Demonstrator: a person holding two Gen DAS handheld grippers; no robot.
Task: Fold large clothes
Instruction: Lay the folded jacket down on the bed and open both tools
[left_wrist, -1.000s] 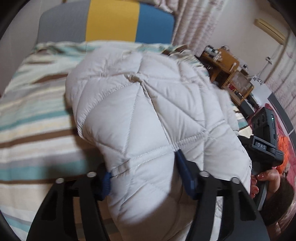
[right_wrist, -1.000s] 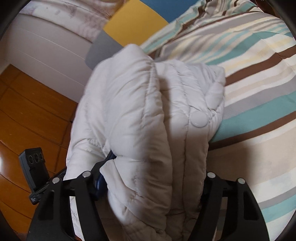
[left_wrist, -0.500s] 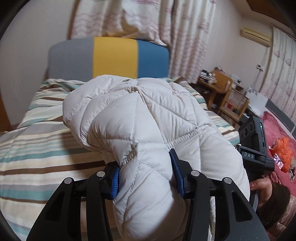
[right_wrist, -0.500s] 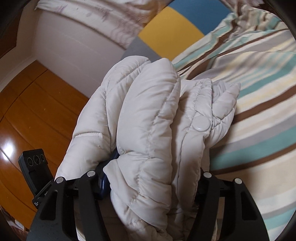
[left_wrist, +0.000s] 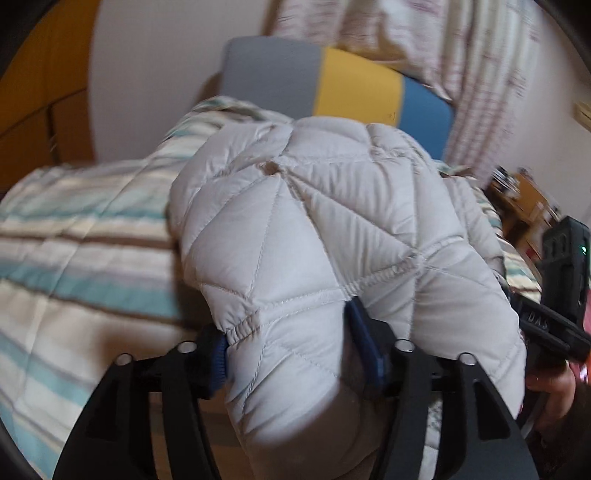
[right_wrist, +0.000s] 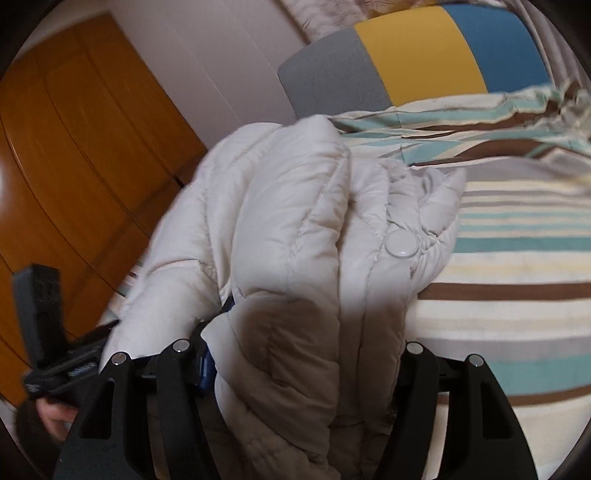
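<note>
Behind and beneath: a bedspread striped in teal, brown and cream (right_wrist: 517, 236) spread over the bed, a padded headboard in grey, yellow and blue panels (right_wrist: 417, 55) against the pale wall, an orange-brown wooden wardrobe (right_wrist: 74, 155), patterned white-and-pink curtains (left_wrist: 491, 74), a cluttered wooden desk (left_wrist: 524, 195).

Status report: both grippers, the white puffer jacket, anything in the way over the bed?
Left gripper on the jacket, jaws opening. Right gripper clamped on jacket bulk. Jacket bunched, above striped bedspread. Nothing in the way.
</note>
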